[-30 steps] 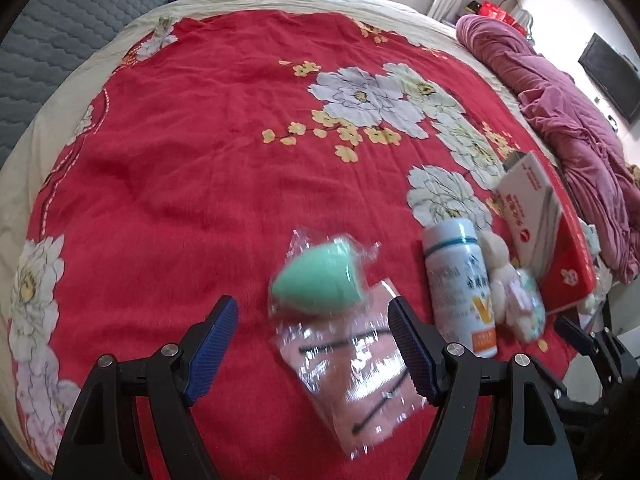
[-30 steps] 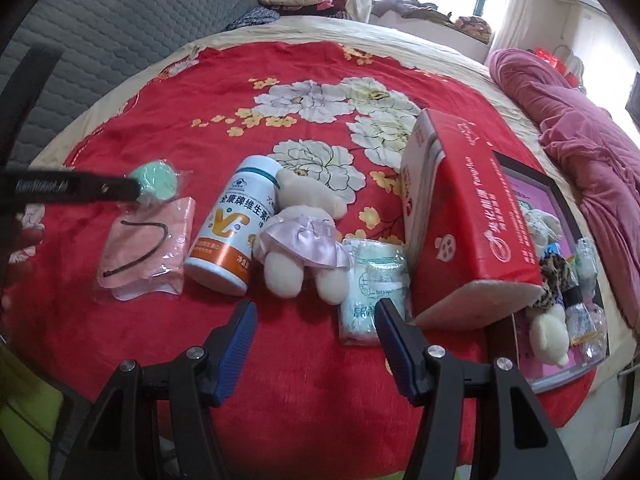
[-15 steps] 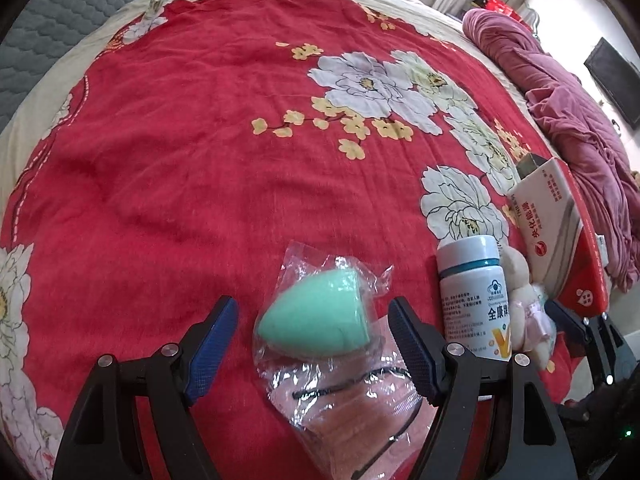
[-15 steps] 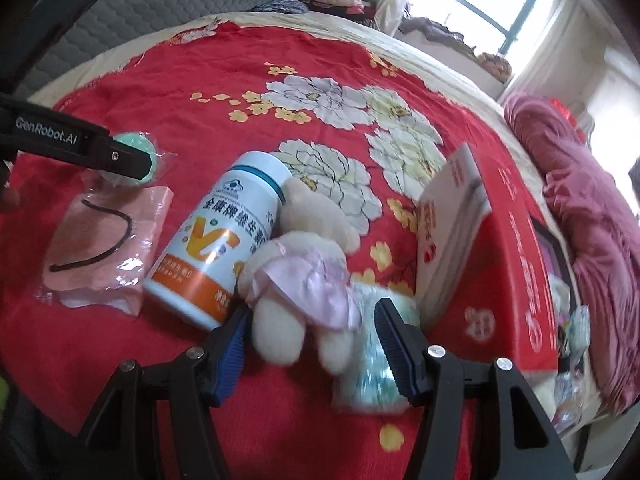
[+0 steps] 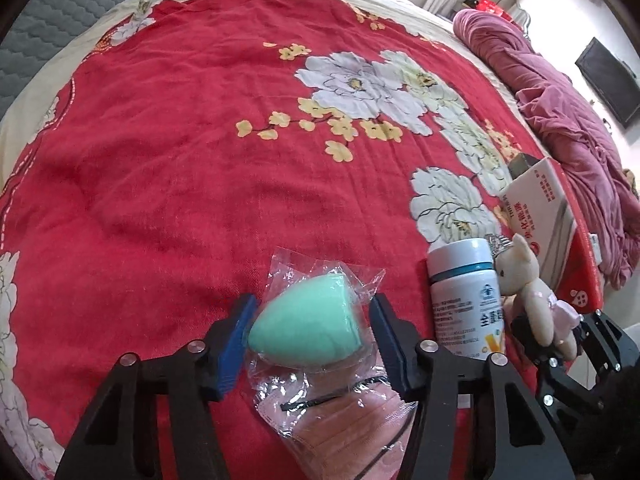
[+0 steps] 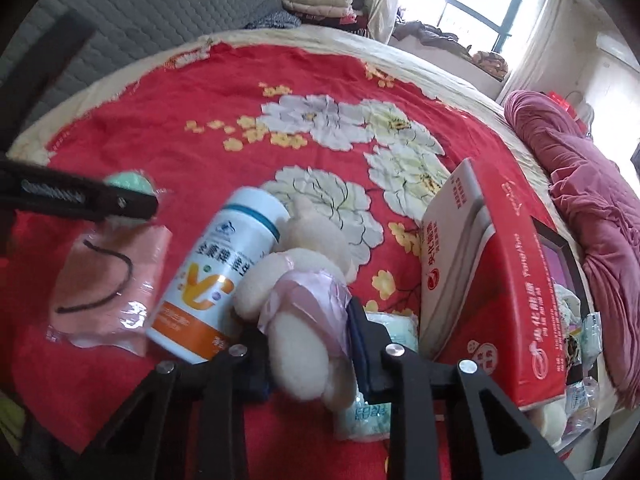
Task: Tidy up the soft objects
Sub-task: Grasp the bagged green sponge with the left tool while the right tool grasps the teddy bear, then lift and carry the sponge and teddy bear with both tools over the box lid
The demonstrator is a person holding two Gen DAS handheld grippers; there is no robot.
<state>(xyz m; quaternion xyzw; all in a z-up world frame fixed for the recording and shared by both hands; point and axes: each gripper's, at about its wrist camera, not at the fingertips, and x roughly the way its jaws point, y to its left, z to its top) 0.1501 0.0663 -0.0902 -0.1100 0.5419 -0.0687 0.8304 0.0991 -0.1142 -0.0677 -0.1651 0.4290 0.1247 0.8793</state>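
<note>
Left gripper (image 5: 310, 330) is closing around the mint-green teardrop foam sponge in clear wrap (image 5: 308, 324), which lies on the red floral bedspread (image 5: 168, 160); pad contact cannot be confirmed. Right gripper (image 6: 308, 344) is closing onto the cream plush bear in a pink dress (image 6: 298, 312), presumably for sorting. The white vitamin bottle (image 6: 216, 280) reads "VC".

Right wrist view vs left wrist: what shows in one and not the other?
Only the right wrist view: the window, a pale wipes pack beside the red box.
Only the left: the dark wall screen, the left gripper closing around the bagged green sponge.
Both: white bottle, pink mask packet, and the plush bear between the closing right gripper jaws.
</note>
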